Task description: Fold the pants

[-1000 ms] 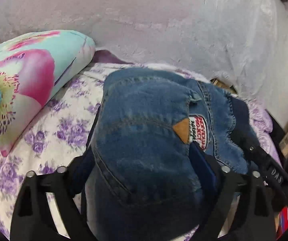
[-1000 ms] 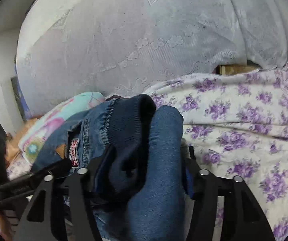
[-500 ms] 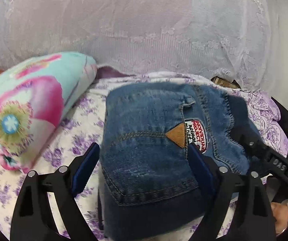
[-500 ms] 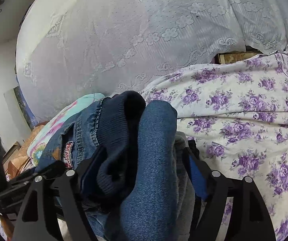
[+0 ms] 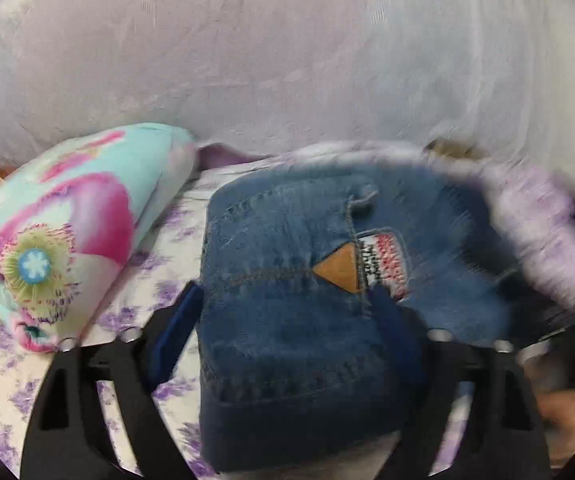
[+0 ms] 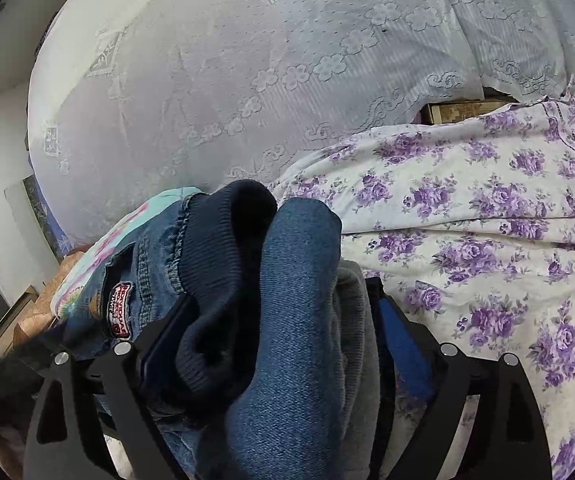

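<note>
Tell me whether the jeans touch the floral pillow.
Apart. In the left wrist view, a strip of purple-flowered sheet shows between the folded jeans and the pillow.

Your left gripper (image 5: pixel 283 320) angled downward, jaws opening, its left pad clear of the folded jeans (image 5: pixel 287 320) between them, your right gripper (image 6: pixel 283 320) angled downward too, jaws opening around the same bundle.

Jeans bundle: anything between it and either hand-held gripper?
Nothing visible. The folded jeans sit directly between the opening jaws of the left hand-held gripper and the right hand-held gripper.
</note>
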Tool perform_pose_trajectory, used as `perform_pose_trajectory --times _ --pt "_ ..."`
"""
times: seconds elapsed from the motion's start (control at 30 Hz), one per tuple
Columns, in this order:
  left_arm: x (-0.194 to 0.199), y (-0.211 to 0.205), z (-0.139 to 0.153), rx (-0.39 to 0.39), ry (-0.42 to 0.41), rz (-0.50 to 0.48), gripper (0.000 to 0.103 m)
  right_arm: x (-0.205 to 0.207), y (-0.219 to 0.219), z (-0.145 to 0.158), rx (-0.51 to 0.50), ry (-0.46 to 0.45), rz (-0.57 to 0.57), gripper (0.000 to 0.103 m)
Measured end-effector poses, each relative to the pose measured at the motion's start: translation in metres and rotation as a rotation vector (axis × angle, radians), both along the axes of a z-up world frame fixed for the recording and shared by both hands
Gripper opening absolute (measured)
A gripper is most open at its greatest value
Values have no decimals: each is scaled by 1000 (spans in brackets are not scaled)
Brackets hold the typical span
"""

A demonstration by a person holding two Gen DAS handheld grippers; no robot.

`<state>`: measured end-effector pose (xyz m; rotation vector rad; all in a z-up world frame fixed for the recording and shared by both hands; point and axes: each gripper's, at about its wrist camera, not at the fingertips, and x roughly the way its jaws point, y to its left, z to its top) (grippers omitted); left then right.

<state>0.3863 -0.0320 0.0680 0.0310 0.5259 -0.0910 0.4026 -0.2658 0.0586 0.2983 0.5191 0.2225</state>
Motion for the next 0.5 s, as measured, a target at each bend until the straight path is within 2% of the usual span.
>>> perform_pose_trajectory --times 0.03,0.13,0.23,0.3,0.33,0.4,0.43,0.5 --pt "-4 -3 -4 9 -40 29 92 -1 0 0 -2 -6 -6 92" --pt "-3 0 2 -6 -19 20 92 -7 2 7 -32 -21 -29 93" --pt "3 14 -2 -105 10 1 94 -35 19 31 -172 -158 -88 93" --pt "6 23 -6 -170 32 -15 96 -59 36 51 -257 -284 -87 93" --pt "8 27 -8 -210 52 -26 97 -70 46 60 -276 -331 -74 93" --pt "11 33 -10 -268 79 -34 98 -78 58 71 -249 -357 -45 91" --pt "11 33 -12 -276 82 -36 99 -76 63 75 -230 -346 -25 89" --pt "10 32 -13 -276 79 -41 99 -58 78 84 -187 -274 44 68"
